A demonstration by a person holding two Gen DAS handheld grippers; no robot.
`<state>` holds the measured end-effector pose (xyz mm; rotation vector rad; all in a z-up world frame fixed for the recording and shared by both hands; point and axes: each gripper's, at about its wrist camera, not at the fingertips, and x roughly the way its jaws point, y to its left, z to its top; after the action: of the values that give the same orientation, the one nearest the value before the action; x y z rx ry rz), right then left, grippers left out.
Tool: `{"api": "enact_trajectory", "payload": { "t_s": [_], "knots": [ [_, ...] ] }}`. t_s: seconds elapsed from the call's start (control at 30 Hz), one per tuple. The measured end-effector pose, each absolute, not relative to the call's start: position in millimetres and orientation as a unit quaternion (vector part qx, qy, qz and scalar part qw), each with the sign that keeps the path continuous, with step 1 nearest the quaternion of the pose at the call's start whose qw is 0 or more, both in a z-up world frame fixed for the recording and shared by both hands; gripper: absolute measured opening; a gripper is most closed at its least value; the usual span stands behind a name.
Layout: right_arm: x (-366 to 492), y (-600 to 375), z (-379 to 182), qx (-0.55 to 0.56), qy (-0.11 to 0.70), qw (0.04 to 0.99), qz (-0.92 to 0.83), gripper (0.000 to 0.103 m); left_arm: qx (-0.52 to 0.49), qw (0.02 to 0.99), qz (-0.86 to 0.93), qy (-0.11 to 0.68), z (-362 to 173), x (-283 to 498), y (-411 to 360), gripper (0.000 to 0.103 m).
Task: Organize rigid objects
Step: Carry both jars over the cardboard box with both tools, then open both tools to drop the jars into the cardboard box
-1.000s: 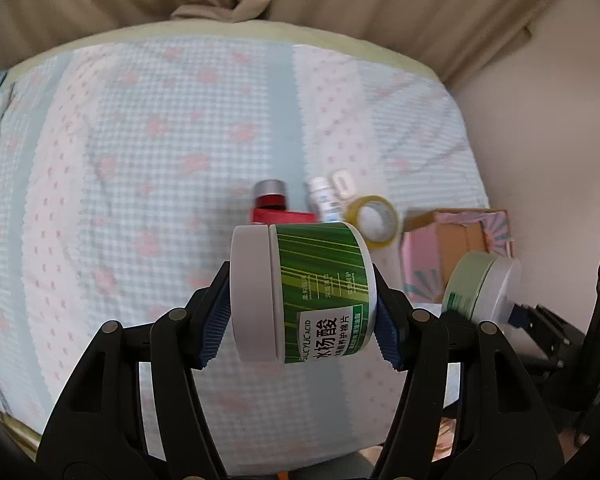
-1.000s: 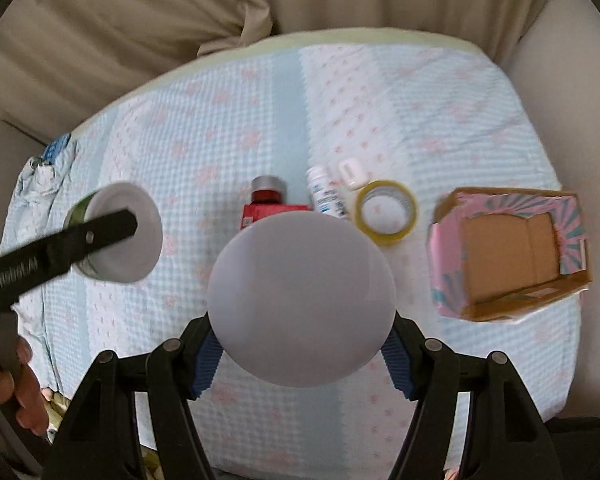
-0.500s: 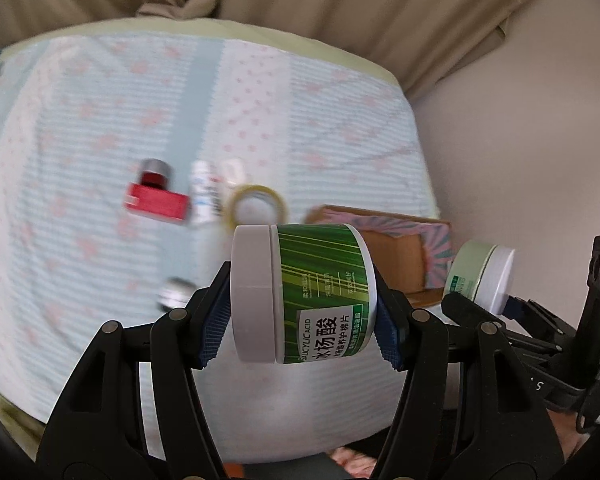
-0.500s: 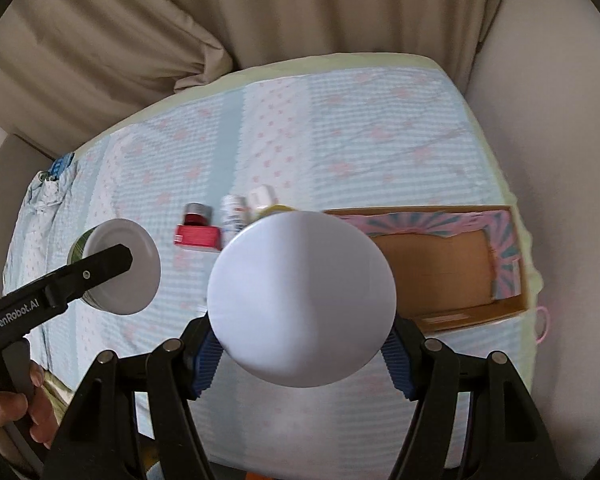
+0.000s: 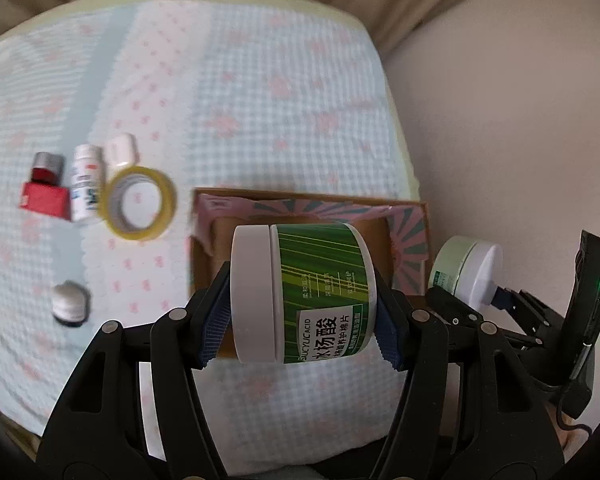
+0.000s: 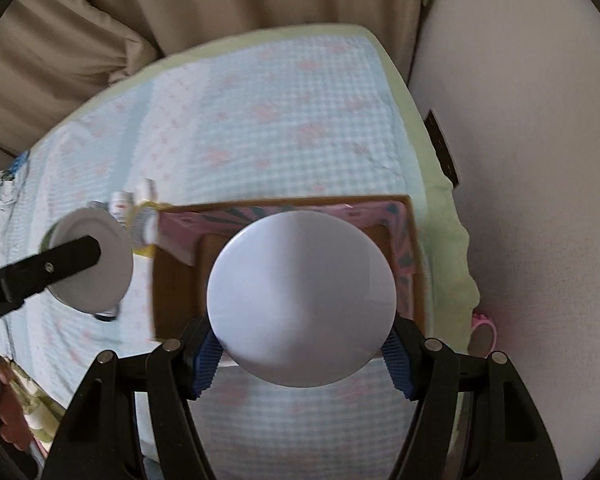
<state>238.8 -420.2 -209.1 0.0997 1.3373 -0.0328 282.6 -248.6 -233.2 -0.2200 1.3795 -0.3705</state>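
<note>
Jars fill both grippers above a bed (image 5: 284, 80) with a checked cover. The left gripper (image 5: 302, 320) clamps a green jar (image 5: 320, 292) sideways between its fingers (image 5: 216, 320), white lid to the left, in front of the open box (image 5: 410, 240). The right gripper (image 6: 304, 350) grips a pale jar (image 5: 466, 270) just right of the box, its round white lid (image 6: 302, 300) facing the right wrist camera. Left of the box lie a tape roll (image 5: 142, 202), a white bottle (image 5: 85, 182), a red box (image 5: 44, 200) and a small white case (image 5: 120, 150). A small jar (image 5: 71, 302) sits nearer, also left of the box.
</note>
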Motion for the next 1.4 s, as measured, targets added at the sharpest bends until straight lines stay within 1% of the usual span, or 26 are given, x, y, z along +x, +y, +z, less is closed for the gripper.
{"api": "enact_trajectory", "payload": {
  "t_s": [0.13, 0.37, 0.53, 0.7, 0.73, 0.8, 0.83, 0.9, 1.0, 1.17, 1.23, 1.4],
  "knots": [
    [249.2, -437.2, -246.8, 0.037, 0.640, 0.768, -0.007, 0.064, -0.075, 0.728, -0.166, 0.661, -279.4, 298.3, -273.6, 0.058],
    [260.2, -435.7, -321.8, -0.023, 0.682, 0.730, 0.041, 0.064, 0.002, 0.693, -0.154, 0.705, -369.4, 315.2, -308.6, 0.058],
    [259.2, -430.0, -354.2, -0.058, 0.686, 0.722, 0.069, 0.064, 0.031, 0.683, -0.153, 0.714, -395.0, 318.4, -320.6, 0.058],
    [255.4, -427.5, -370.4, -0.077, 0.691, 0.713, 0.084, 0.065, 0.070, 0.688, -0.161, 0.704, -397.1, 319.3, -332.6, 0.058],
    [254.5, -427.5, -370.8, -0.081, 0.690, 0.714, 0.085, 0.065, 0.082, 0.697, -0.162, 0.694, -392.0, 319.4, -335.0, 0.060],
    [251.8, -427.7, -369.1, -0.093, 0.680, 0.722, 0.089, 0.065, 0.098, 0.717, -0.169, 0.669, -375.9, 320.3, -339.4, 0.092],
    [250.8, -427.5, -368.0, -0.099, 0.678, 0.723, 0.089, 0.074, 0.101, 0.724, -0.172, 0.660, -369.8, 320.5, -339.9, 0.103],
    [248.3, -430.5, -361.1, -0.099, 0.669, 0.731, 0.091, 0.103, 0.110, 0.732, -0.178, 0.648, -361.2, 321.3, -340.4, 0.103],
    [244.4, -436.7, -347.8, -0.089, 0.651, 0.748, 0.095, 0.103, 0.106, 0.728, -0.179, 0.653, -360.1, 322.5, -332.6, 0.103],
    [236.5, -438.1, -342.1, -0.095, 0.649, 0.750, 0.087, 0.103, 0.085, 0.728, -0.171, 0.658, -359.2, 320.4, -321.5, 0.103],
    [239.6, -436.1, -339.2, -0.102, 0.648, 0.751, 0.082, 0.103, 0.083, 0.730, -0.170, 0.656, -348.5, 315.8, -323.6, 0.103],
    [240.9, -438.4, -325.6, -0.080, 0.645, 0.756, 0.077, 0.103, 0.083, 0.737, -0.174, 0.648, -335.5, 310.1, -322.7, 0.103]
  ]
}}
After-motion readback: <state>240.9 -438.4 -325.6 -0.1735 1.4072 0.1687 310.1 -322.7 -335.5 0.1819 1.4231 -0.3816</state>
